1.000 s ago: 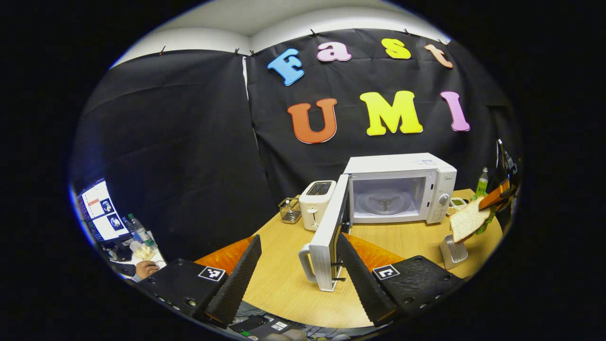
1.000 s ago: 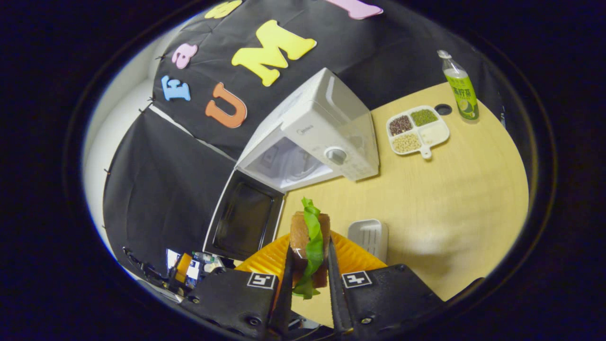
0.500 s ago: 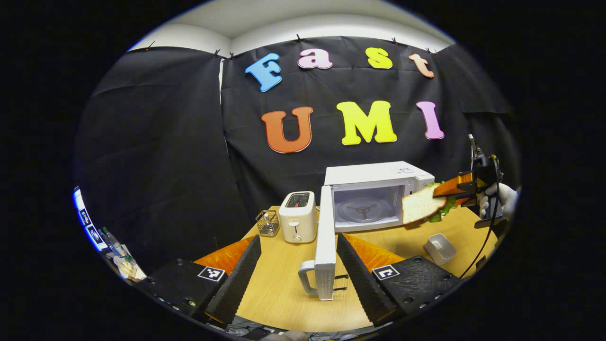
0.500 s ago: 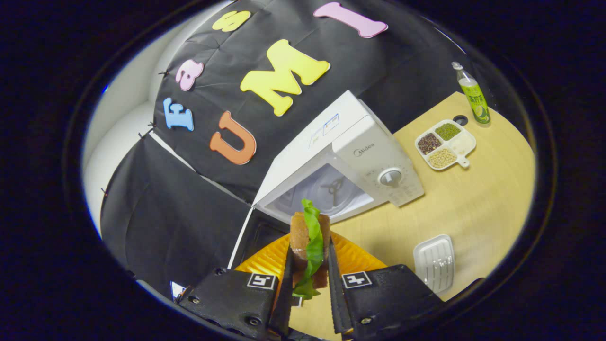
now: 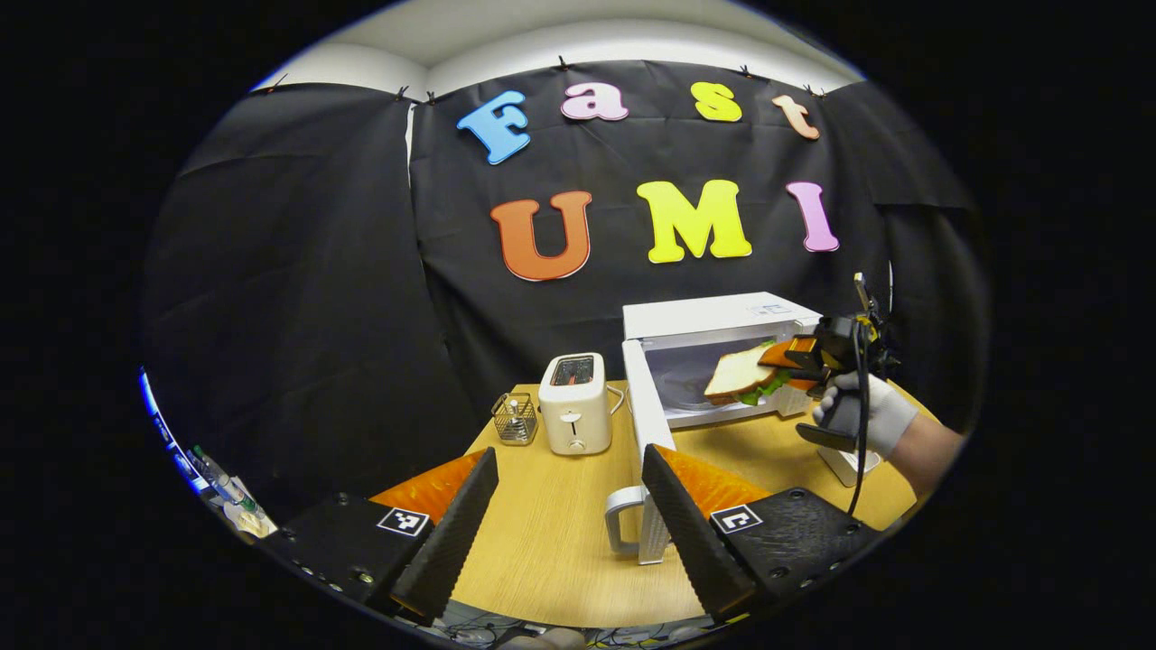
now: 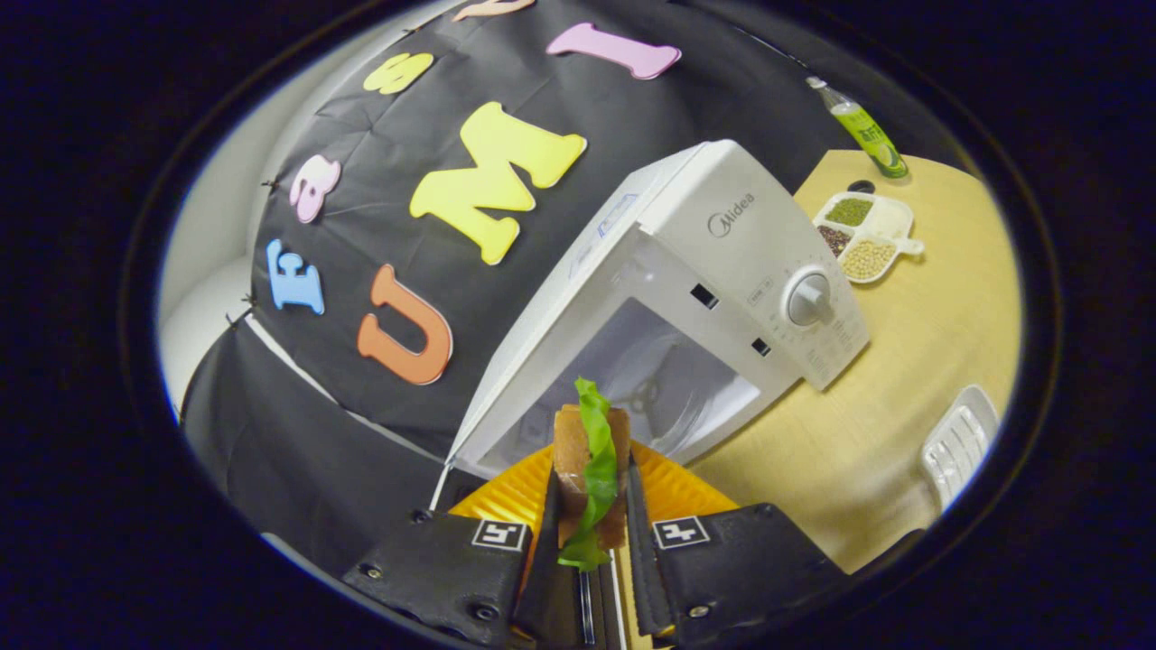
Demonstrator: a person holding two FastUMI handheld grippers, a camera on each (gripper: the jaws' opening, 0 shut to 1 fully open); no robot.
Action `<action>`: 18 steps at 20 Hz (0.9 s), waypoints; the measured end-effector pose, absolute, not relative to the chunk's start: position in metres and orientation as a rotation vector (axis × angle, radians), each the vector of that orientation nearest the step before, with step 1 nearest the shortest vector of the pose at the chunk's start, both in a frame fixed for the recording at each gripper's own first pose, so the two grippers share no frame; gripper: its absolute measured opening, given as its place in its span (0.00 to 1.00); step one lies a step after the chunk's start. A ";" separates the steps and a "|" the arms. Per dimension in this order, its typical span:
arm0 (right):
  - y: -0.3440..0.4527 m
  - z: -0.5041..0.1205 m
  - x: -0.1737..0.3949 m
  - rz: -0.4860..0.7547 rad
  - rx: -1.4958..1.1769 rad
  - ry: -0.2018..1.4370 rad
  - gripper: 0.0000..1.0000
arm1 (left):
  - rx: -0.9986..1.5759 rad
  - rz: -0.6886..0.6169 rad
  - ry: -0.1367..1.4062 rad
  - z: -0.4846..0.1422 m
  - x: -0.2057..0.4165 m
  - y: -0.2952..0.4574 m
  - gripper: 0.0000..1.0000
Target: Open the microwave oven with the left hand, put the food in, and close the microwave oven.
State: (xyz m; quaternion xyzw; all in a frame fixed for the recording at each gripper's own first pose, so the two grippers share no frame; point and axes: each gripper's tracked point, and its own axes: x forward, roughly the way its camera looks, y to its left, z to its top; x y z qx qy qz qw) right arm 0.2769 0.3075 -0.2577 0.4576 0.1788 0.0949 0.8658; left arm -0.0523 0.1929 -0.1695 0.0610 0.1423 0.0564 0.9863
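The white microwave [image 5: 722, 318] stands at the back of the wooden table with its door [image 5: 643, 424] swung wide open toward me. My left gripper [image 5: 569, 506] is open, nothing between its fingers, pulled back from the door handle [image 5: 623, 528]. My right gripper [image 6: 589, 492] is shut on a sandwich [image 6: 589, 451] of brown bread and green lettuce. In the left gripper view that sandwich [image 5: 739, 372] hangs at the mouth of the microwave cavity, held by the other gripper in a white-gloved hand [image 5: 858, 417]. The cavity [image 6: 641, 388] with its glass turntable lies just beyond the sandwich.
A white toaster [image 5: 574, 413] and a small wire basket [image 5: 513, 420] stand left of the microwave. A divided tray of beans [image 6: 862, 236], a green bottle [image 6: 862, 126] and a white ribbed dish [image 6: 959, 442] sit on the table [image 6: 903, 379] to the microwave's right.
The right gripper has carried the sandwich from the table's right side to the microwave opening. The left gripper has stayed open and drawn back slightly from the door.
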 end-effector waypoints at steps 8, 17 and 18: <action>0.343 -0.282 0.356 0.027 0.995 0.256 0.37 | 0.109 0.108 0.297 -0.176 -0.035 0.204 0.97; 0.360 -0.316 0.396 -0.031 0.974 0.224 0.39 | 0.119 0.145 0.329 -0.181 -0.040 0.218 0.97; 0.361 -0.318 0.397 -0.031 0.947 0.233 0.40 | 0.116 0.145 0.329 -0.182 -0.038 0.217 0.97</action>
